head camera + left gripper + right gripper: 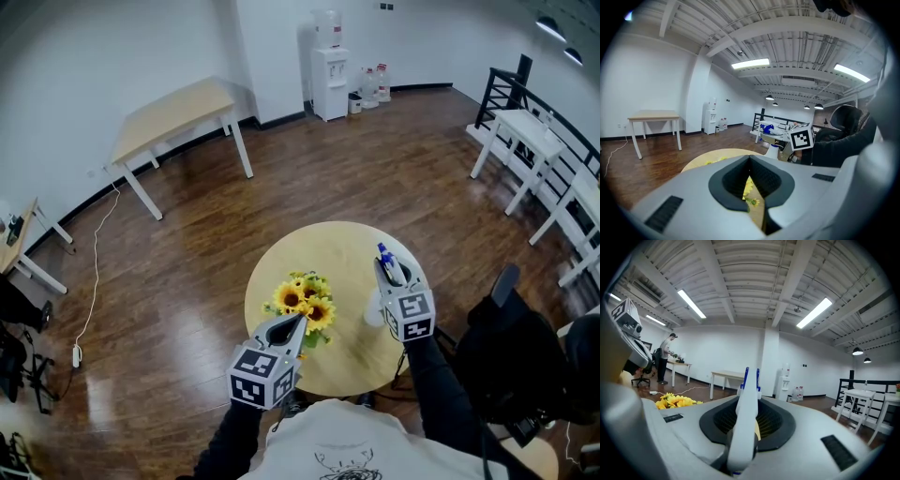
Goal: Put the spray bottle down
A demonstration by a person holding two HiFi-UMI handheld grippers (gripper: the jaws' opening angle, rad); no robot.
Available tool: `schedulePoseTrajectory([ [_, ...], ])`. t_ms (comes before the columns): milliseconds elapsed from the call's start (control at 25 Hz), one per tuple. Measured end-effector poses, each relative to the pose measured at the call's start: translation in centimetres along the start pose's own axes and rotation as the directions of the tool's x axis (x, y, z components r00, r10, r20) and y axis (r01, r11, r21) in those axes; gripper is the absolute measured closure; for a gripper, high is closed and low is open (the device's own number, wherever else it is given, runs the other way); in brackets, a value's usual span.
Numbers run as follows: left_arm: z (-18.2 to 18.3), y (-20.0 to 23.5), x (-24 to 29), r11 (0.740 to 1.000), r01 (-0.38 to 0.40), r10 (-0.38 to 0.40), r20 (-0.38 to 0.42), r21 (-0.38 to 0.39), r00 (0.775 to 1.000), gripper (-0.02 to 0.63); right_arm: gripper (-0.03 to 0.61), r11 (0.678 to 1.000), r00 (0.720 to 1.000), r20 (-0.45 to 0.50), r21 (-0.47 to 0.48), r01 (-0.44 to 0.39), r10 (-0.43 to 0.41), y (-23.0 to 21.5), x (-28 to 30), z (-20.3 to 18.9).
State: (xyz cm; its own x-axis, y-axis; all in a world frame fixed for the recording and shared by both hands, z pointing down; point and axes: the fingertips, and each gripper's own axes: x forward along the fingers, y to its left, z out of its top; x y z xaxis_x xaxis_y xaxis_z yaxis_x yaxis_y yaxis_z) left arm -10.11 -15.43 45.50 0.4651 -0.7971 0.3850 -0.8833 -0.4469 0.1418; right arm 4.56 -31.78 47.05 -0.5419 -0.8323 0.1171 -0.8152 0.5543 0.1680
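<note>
Plainly the spray bottle point(383, 253) was not down yet. It sat in the right claw point(394, 279), off to the right of the sunflowers point(302, 298) and a little beyond them, over the round tabletop point(352, 248). Looking along that claw point(754, 404), its jaws stood only partly open and were pressed on the bottle's white top point(746, 418). That part ran lengthwise down the gap, and its blue tip poked out past the jaw ends, away from the person. So the bottle's head lay in line with the claw, which pointed nearly level. From above, a white shape under the claw looked like the bottle's body hanging towards the wood. Whether its base touched the tabletop I could not tell.

The sunflowers showed low at the left of the right claw's view point(675, 401), which put the bottle clear of them on that side.

The left claw point(298, 326) hung at the near edge of the sunflowers, nose dipped. Its jaws point(750, 159) were drawn together, with only a sliver of yellow petals point(749, 187) showing through, and nothing obviously gripped. It was well apart from the bottle, so to my eye the job fell to the right hand alone: lower straight onto the bare wood right of the sunflowers, base first, then let go.
</note>
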Motion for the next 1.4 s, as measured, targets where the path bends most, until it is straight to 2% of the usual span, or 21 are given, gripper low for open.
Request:
schedulePoseTrajectory([
  [80, -0.2, 0.2, 0.2, 1.0, -0.002, 0.002, 0.0, 0.001, 1.0, 0.623, 0.523, 1.0, 1.0, 0.008, 0.012, 0.004, -0.004, -0.1, 0.1, -0.3],
  [280, -0.2, 0.4, 0.4, 1.0, -0.003, 0.003, -0.003, 0.003, 1.0, 0.623, 0.46, 0.998, 1.0, 0.004, 0.062, -0.022, 0.021, 0.2, 0.2, -0.7],
  [440, -0.5, 0.5, 0.8, 1.0, 0.001, -0.001, -0.003, 0.004, 1.0, 0.623, 0.459, 0.998, 1.0, 0.0, 0.063, -0.027, 0.027, 0.5, 0.2, -1.4],
  [480, -0.5, 0.5, 0.7, 1.0, 0.002, -0.002, -0.004, 0.004, 1.0, 0.623, 0.426, 0.998, 1.0, 0.002, 0.063, -0.028, 0.028, 0.5, 0.1, -1.3],
  [640, 0.4, -0.2, -0.1, 1.0, 0.01, -0.01, -0.005, 0.005, 1.0, 0.623, 0.409, 0.997, 1.0, 0.015, 0.076, -0.023, 0.022, 0.4, -1.4, 0.4],
  [680, 0.5, -0.4, -0.3, 1.0, 0.011, -0.011, -0.005, 0.006, 1.0, 0.623, 0.368, 0.997, 1.0, 0.019, 0.081, -0.021, 0.02, 0.3, -1.9, 0.9],
  [1160, 1.0, -1.1, 0.1, 0.999, 0.038, -0.038, 0.01, 0.012, 0.999, 0.623, 0.365, 0.997, 0.989, 0.151, 0.08, -0.005, -0.007, 0.3, -10.8, 6.4],
  [1200, 1.1, -1.3, 0.2, 0.999, 0.044, -0.044, 0.012, 0.013, 0.999, 0.623, 0.368, 0.997, 0.987, 0.16, 0.08, 0.0, -0.013, 0.2, -11.3, 6.8],
  [1240, 1.2, -1.5, 0.2, 0.999, 0.05, -0.05, 0.015, 0.014, 0.999, 0.623, 0.404, 0.996, 0.986, 0.166, 0.086, 0.01, -0.024, 0.0, -11.8, 7.2],
  [1360, 1.4, -2.3, 0.3, 0.997, 0.07, -0.071, 0.023, 0.019, 0.997, 0.623, 0.58, 0.989, 0.984, 0.17, 0.149, 0.024, -0.049, -0.3, -13.2, 7.7],
  [1400, 1.4, -2.6, 0.4, 0.997, 0.078, -0.078, 0.024, 0.02, 0.997, 0.623, 0.584, 0.986, 0.986, 0.16, 0.168, 0.014, -0.042, -0.1, -13.4, 7.5],
])
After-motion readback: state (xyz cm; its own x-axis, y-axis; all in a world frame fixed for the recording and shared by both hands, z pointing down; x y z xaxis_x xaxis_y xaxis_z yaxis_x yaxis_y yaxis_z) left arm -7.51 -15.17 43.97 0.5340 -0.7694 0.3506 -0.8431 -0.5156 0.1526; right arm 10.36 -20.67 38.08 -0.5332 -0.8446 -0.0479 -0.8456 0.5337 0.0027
